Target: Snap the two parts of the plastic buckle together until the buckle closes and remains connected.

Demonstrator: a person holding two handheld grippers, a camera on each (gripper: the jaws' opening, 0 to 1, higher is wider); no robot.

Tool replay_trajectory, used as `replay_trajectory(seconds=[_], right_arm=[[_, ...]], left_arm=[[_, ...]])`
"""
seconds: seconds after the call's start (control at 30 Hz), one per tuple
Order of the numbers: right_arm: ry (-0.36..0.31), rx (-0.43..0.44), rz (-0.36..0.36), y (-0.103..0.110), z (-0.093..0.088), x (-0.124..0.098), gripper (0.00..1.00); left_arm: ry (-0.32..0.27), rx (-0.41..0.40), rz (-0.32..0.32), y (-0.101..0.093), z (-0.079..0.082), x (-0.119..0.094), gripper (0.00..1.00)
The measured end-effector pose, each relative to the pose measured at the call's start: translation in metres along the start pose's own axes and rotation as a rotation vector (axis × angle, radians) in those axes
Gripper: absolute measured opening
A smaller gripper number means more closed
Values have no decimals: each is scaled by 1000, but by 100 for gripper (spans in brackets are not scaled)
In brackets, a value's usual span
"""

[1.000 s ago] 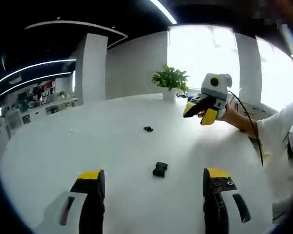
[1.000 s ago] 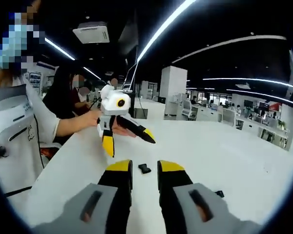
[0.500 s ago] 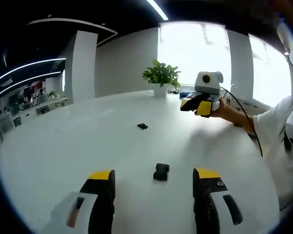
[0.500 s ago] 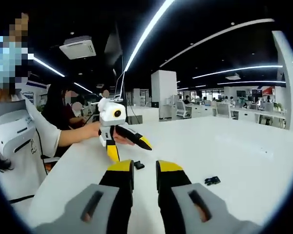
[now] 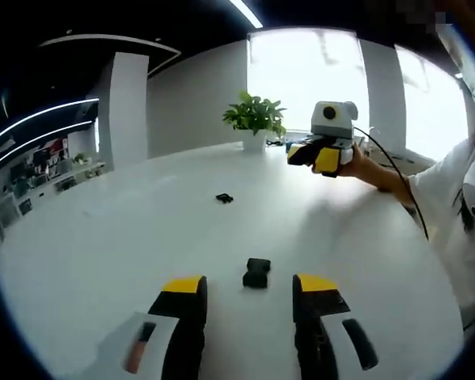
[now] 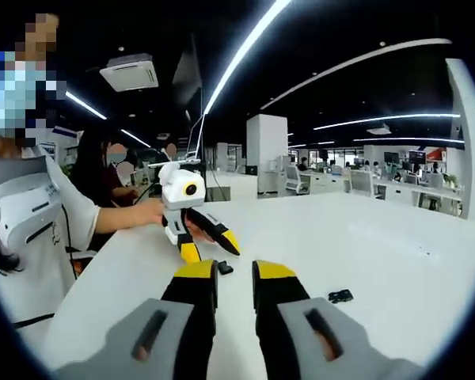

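**Nearer buckle half lies straight ahead of the left hand-held gripper**

On the white table (image 5: pixel 103 237), the left hand-held gripper (image 5: pixel 249 286) is partly open and empty; the larger buckle part (image 5: pixel 257 272) lies just beyond its tips, long axis roughly along the jaws. The right hand-held gripper (image 6: pixel 233 271), narrowly open and empty, is held above the table. The smaller buckle part (image 5: pixel 224 198) lies well apart. A potted plant (image 5: pixel 255 117) stands far off; nothing blocks the approach.
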State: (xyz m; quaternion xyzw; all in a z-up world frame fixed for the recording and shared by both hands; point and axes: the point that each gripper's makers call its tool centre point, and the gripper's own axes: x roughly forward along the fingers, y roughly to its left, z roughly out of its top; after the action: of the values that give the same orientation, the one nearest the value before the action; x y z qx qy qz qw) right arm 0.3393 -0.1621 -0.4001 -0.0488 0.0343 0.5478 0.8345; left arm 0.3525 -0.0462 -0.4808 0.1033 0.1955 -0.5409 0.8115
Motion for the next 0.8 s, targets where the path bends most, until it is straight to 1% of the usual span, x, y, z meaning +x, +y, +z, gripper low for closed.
replay_trajectory(seconds=[0.13, 0.23, 0.4, 0.47, 0.57, 0.73, 0.8], right_arm=[[-8, -1, -7, -1, 2, -2, 17], [-10, -3, -16, -4, 3, -5, 17], [-23, -5, -39, -9, 7, -11, 16], [-30, -5, -51, -12, 9, -13, 16], [-38, 1, -62, -16, 10, -15, 16], [-36, 7, -65, -16, 9, -15, 15], [-35, 7, -65, -16, 9, -15, 15]], left_arm=[[-6, 2, -5, -1, 2, 0, 37], [-3, 9, -4, -1, 1, 1, 31], [-3, 8, -5, 0, 1, 3, 29], [-8, -7, -15, -1, 1, 5, 28], [-13, -10, -17, 0, 2, 6, 26], [-27, -14, -25, 0, 2, 7, 19], [-30, -10, -17, 1, 2, 7, 17]])
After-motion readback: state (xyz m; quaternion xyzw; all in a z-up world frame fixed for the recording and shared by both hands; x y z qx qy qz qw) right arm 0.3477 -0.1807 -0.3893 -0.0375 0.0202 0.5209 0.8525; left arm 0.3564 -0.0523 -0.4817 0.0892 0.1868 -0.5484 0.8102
